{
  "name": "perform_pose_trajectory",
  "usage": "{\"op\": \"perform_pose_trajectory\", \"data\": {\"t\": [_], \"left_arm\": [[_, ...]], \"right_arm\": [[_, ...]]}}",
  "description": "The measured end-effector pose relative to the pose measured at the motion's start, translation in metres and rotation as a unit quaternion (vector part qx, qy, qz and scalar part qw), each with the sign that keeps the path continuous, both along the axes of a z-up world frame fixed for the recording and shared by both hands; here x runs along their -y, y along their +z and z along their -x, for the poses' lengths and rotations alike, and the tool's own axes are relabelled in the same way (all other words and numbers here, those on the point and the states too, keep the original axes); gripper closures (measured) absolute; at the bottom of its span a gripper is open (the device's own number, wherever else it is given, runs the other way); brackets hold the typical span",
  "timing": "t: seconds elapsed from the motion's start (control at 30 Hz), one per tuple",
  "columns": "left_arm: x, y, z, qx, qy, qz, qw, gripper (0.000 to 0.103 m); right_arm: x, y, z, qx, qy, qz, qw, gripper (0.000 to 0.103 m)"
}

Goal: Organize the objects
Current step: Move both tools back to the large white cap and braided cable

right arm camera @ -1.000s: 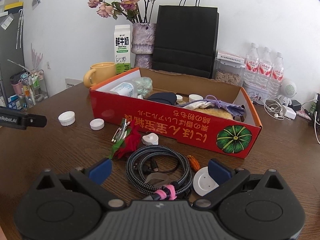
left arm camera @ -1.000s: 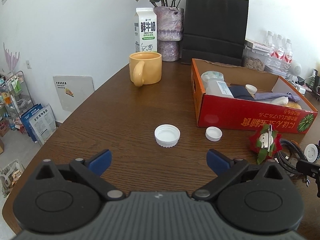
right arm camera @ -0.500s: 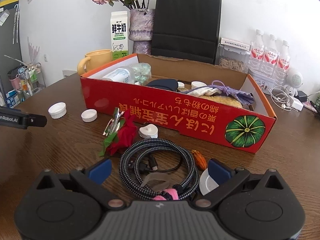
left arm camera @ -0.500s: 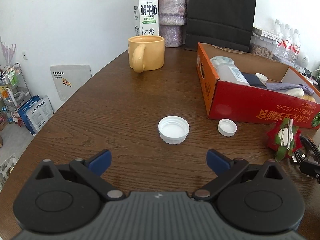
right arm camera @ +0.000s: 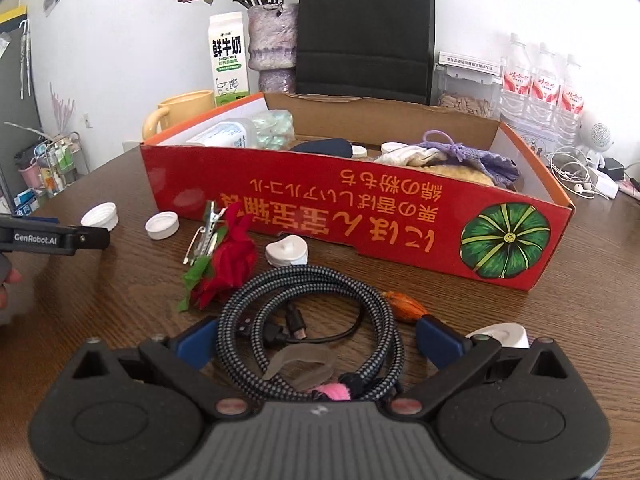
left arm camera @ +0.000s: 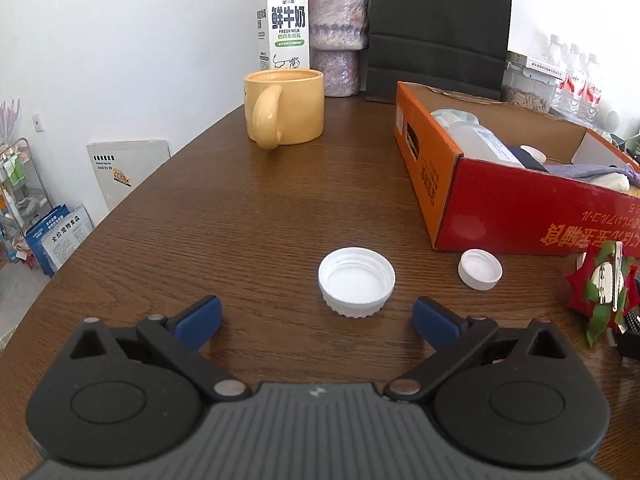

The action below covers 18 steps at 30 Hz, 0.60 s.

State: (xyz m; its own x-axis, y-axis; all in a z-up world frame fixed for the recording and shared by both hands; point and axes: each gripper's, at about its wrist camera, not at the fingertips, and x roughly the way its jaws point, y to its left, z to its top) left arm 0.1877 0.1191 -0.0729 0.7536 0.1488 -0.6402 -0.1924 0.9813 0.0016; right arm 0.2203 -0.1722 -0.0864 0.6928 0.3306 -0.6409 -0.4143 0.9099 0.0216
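Left wrist view: left gripper (left arm camera: pixel 316 318) wide, empty, large white cap (left arm camera: pixel 356 281) just ahead between tips. Small cap (left arm camera: pixel 479 269) right, near red box (left arm camera: pixel 500 216). Right gripper (right arm camera: pixel 316 340) wide, straddling coiled cable (right arm camera: pixel 316 320). Box part-filled; caps, cable, rose clip (right arm camera: pixel 228 256) still on table (left arm camera: pixel 224 216).

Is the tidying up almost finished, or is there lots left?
Some is done: a bottle and purple cloth already lie in the red box. Nothing is held; the left gripper, jaws open, faces the big white cap, and the right gripper, also open, sits at the braided cable. The small cap and red flower clip remain on the table.
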Motion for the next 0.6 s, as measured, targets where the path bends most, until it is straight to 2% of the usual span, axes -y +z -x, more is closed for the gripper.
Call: {"op": "perform_pose_trajectory", "data": {"t": [0.6], "left_arm": [[0.003, 0.000, -0.011, 0.001, 0.006, 0.002, 1.0000, 0.000]], "right_arm": [[0.000, 0.000, -0.002, 0.000, -0.006, 0.002, 1.000, 0.000]]}}
